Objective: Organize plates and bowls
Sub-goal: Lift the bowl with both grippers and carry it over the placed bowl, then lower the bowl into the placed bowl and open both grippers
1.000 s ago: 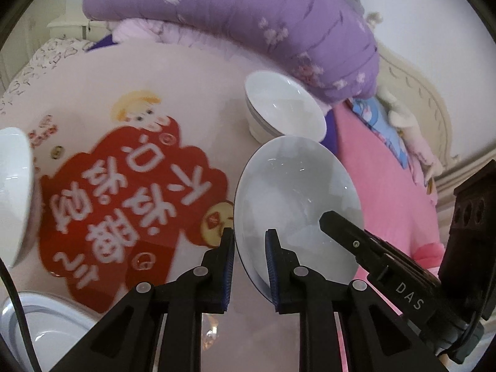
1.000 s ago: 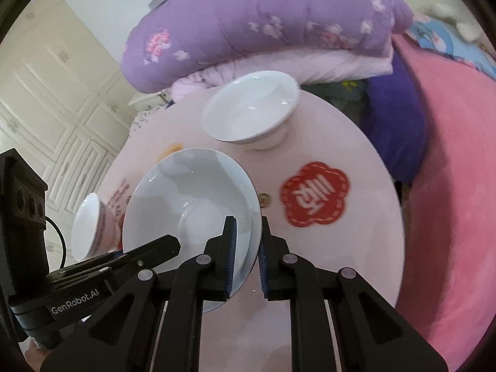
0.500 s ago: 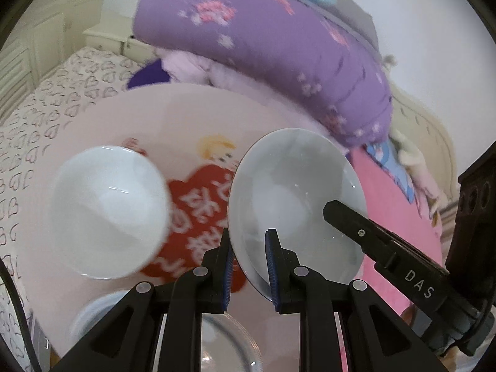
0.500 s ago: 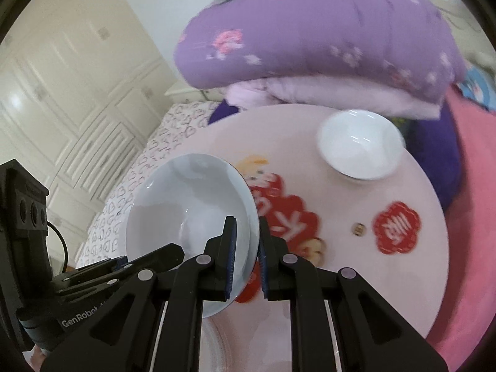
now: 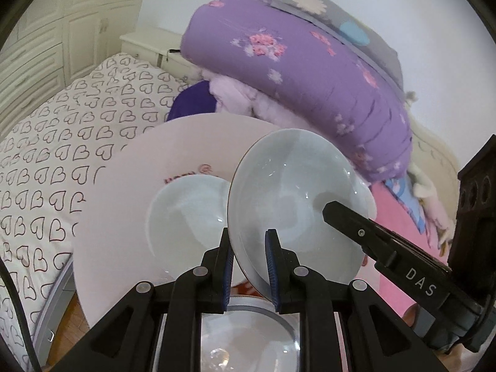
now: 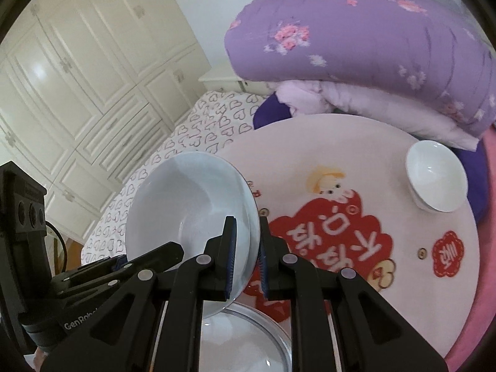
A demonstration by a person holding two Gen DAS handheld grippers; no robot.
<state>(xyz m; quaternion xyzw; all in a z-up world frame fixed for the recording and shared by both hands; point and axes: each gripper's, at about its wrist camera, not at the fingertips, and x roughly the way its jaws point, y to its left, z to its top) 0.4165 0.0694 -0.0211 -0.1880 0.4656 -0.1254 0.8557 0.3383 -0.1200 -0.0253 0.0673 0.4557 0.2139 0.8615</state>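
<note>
A glossy round plate [image 5: 297,198] is being clamped by both tongs, left [image 5: 250,266] and right [image 6: 246,257], above the round pink surface [image 6: 356,155]

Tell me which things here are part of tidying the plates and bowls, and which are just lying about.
Part of the job:
- pale plate, gripped by the left claw and the right claw
- second pale dish beside it
- clear plate below the claws
- white bowl

Just lying about:
- purple quilt
- heart-print sheet
- wardrobe
</note>
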